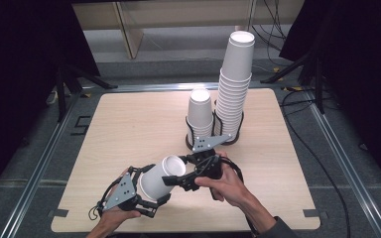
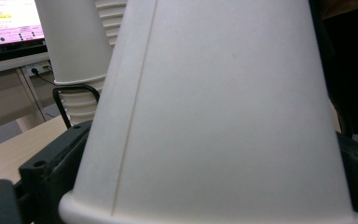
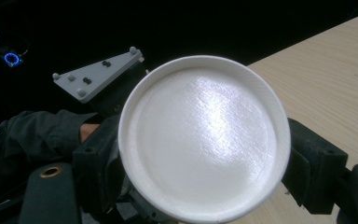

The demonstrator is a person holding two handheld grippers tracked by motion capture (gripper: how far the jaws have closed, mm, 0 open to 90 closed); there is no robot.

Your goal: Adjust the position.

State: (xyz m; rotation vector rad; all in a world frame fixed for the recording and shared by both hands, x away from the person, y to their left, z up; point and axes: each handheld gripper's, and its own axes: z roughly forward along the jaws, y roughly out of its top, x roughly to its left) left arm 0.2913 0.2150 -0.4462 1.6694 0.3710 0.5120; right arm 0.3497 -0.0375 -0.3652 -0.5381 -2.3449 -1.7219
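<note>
1. White paper cup (image 1: 159,177) lies tilted between both tools in the high view, above the counter (image 1: 129,124). The left hand-held gripper (image 1: 151,191) has its jaws around the cup's wide end; the right hand-held gripper (image 1: 174,179) meets its narrow end. Bare counter lies open beyond the left one; two cup stacks (image 1: 228,94) in a wire holder stand just beyond the right one.
2. Left gripper view: the cup's wall (image 2: 223,116) sits between the jaws, which look loosely parted; contact is hard to judge. Stacks are cut off above.
3. Right gripper view: the cup's base (image 3: 205,140) sits squeezed between both jaws. The counter edge runs beyond at right.
</note>
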